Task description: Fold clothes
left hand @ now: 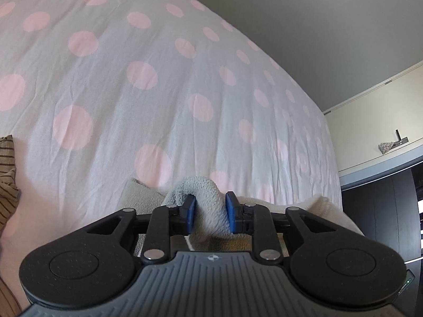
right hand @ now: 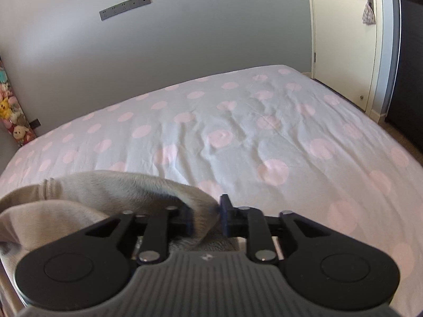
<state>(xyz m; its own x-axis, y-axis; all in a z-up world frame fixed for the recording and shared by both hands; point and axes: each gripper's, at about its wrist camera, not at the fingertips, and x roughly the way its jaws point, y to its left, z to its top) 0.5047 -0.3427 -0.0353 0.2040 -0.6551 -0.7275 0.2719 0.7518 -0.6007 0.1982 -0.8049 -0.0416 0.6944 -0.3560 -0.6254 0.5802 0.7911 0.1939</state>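
Note:
A cream fleece garment [left hand: 201,187] lies bunched on the polka-dot bed sheet [left hand: 158,79] just ahead of my left gripper [left hand: 210,212]. A thick fold of it fills the gap between the blue pads and touches both. In the right wrist view the same beige garment [right hand: 105,187] spreads to the left, with a ribbed cuff showing. One corner of it hangs between the fingers of my right gripper [right hand: 206,216]. That corner rests against the left pad, while a gap shows beside the right pad. Both grippers sit low over the near part of the bed [right hand: 238,132].
A brown striped cloth [left hand: 6,171] lies at the left edge of the bed. A grey wall with a socket strip [right hand: 125,6] stands behind the bed, plush toys [right hand: 13,119] at the far left. A cream door [right hand: 343,39] and a dark wardrobe [left hand: 383,211] stand to the right.

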